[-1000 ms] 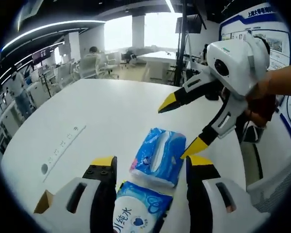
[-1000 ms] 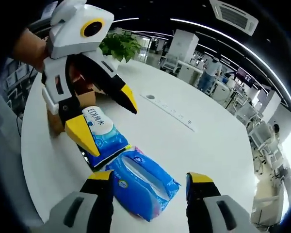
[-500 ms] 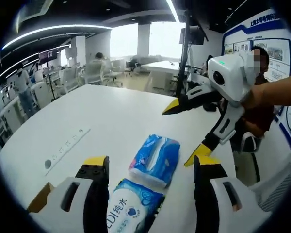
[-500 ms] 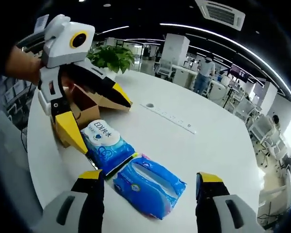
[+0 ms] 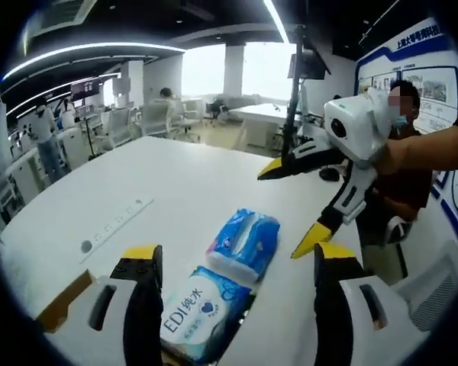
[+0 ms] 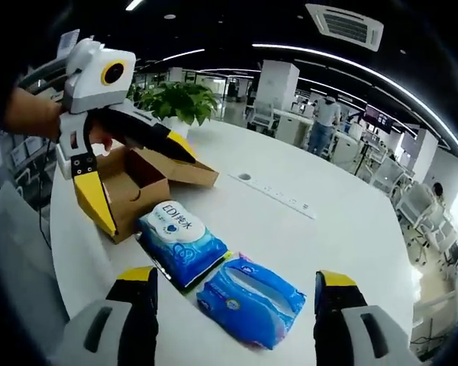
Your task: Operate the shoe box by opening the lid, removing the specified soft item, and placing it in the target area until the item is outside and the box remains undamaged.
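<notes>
In the right gripper view, the left claw [image 6: 133,183] hangs released over the open brown cardboard shoe box [image 6: 141,187] near the white round table's [image 6: 336,229] edge. Beside the box lie two glossy, pillow-shaped soft packs: a white-topped blue wipes pack [image 6: 182,242], then a crinkly blue tissue pack [image 6: 252,300]. The right claw [image 6: 233,324] is released, empty.

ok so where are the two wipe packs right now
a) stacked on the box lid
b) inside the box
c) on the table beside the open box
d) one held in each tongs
c: in the right gripper view both packs lie flat on the white table, next to the open box, and both tongs are open and empty.
</notes>
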`<state>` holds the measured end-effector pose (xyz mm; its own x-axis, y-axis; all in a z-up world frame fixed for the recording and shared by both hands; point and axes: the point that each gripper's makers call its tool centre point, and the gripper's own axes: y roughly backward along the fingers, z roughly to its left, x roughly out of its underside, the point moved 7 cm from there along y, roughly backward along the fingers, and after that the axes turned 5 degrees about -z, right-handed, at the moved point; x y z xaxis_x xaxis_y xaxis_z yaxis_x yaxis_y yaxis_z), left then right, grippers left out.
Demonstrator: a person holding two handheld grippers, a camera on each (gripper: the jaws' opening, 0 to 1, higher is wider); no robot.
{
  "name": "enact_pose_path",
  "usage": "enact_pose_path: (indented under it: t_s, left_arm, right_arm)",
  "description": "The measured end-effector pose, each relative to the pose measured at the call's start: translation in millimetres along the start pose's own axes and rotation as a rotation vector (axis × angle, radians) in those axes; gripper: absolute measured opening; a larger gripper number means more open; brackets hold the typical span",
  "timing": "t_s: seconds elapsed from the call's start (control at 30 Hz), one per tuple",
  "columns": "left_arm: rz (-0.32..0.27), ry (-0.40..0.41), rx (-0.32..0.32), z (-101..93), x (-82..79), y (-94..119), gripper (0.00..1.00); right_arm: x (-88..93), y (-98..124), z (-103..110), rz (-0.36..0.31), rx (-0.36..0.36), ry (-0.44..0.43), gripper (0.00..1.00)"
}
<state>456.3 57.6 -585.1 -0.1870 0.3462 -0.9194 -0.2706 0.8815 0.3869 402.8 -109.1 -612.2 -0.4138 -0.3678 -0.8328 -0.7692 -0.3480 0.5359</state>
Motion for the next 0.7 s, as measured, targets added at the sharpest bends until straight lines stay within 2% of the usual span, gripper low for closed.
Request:
enact_pose_path:
  t_s: [0.37,0.7]
  left_arm:
    - [-0.042,0.05,-0.058,9.0,3.6,44.4,0.87]
    - [-0.061,0.076,-0.114,11.4,10.7,91.7,0.92]
  right_arm:
    - [-19.4,0.5,13.5,-0.039,-0.008,0.001,0.89]
    - [-26.5,5.9,22.8,-0.054,-0.012,-0.001,0.9]
